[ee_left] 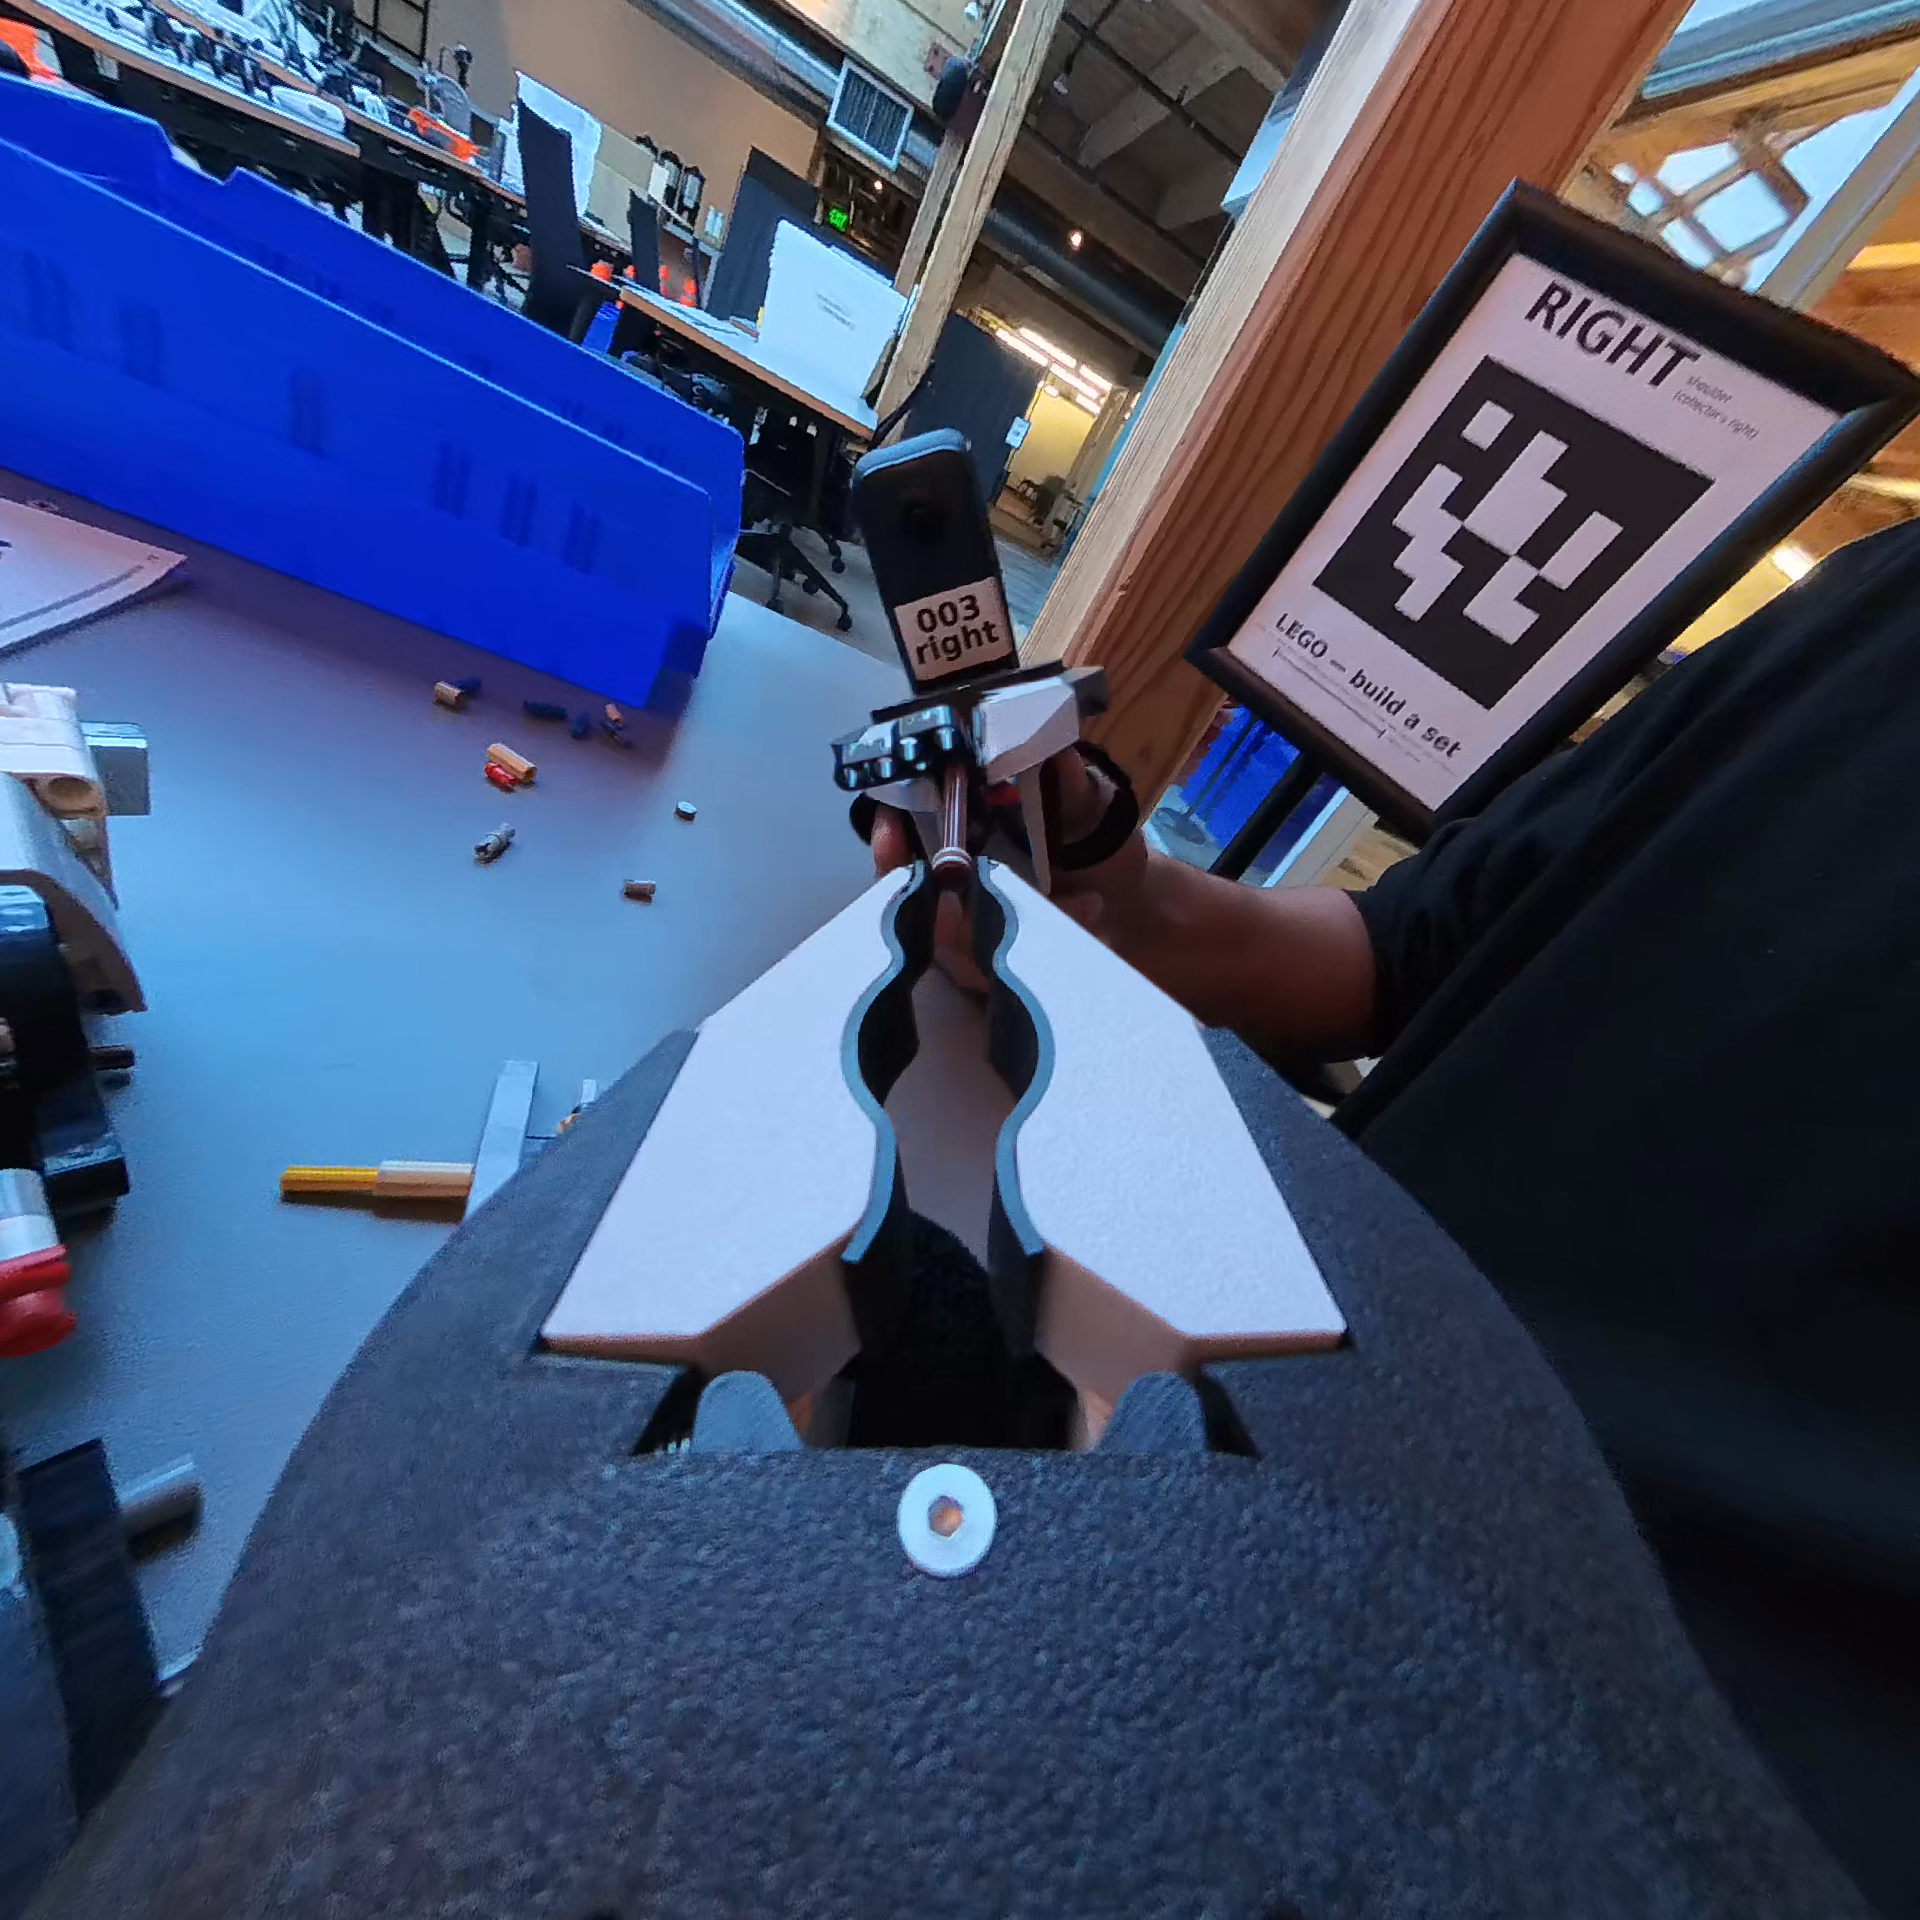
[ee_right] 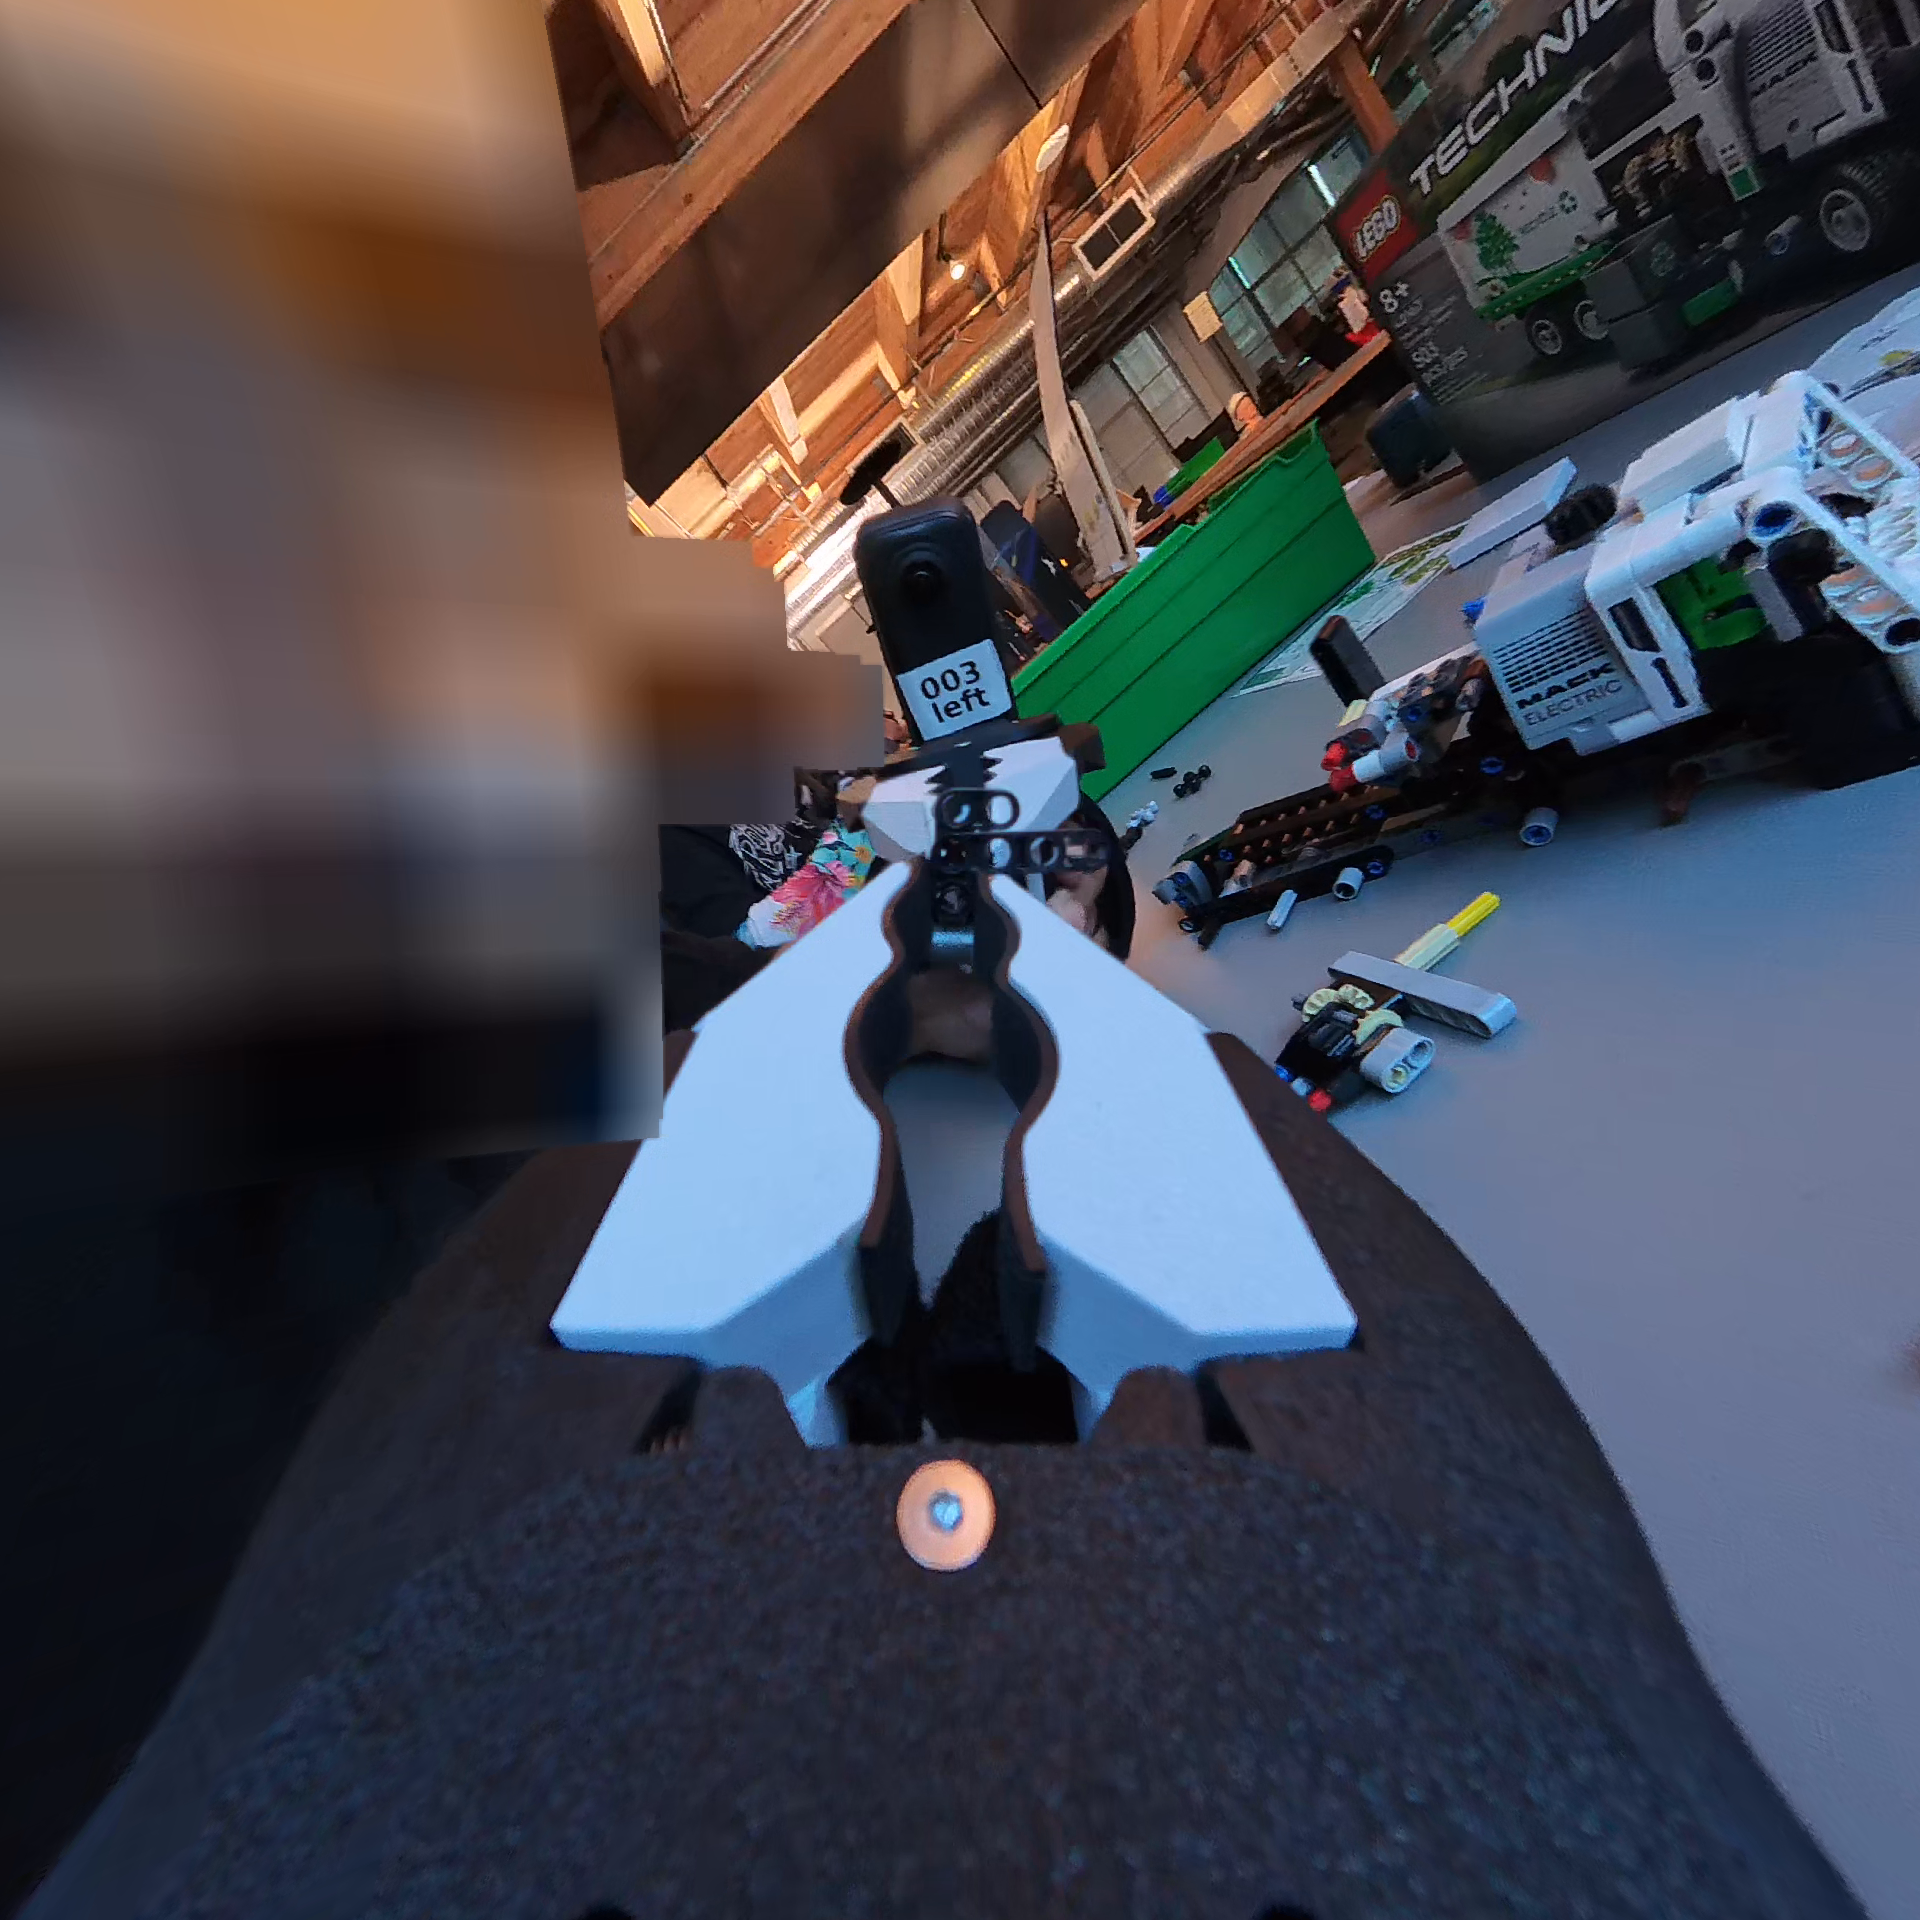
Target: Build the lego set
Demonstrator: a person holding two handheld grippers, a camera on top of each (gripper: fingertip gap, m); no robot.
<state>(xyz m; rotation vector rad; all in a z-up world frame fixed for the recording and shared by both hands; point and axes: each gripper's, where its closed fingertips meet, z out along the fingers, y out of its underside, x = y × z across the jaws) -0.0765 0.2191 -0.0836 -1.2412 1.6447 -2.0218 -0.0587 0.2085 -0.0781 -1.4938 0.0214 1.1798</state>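
Clenched on a dark red axle pin [ee_left: 951, 831], the left claw [ee_left: 951, 883] meets the right claw [ee_right: 951, 883] at 12 o'clock, which is grasping a black holed beam assembly [ee_right: 997, 842]. Align pin with hole squarely, then press gently; the white truck model [ee_right: 1621, 665] waits on the grey surface [ee_right: 1662, 1195] at 2 o'clock.

Each camera sits just behind its own jaws and looks forward along them, raised above the desk [ee_left: 312, 987] and tilted slightly up. The two views face one another closely: beyond the left jaws stands the right gripper [ee_left: 951, 831], and beyond the right jaws the left gripper [ee_right: 951, 894]. They share the small gap between the tips and the grey desk beside it.
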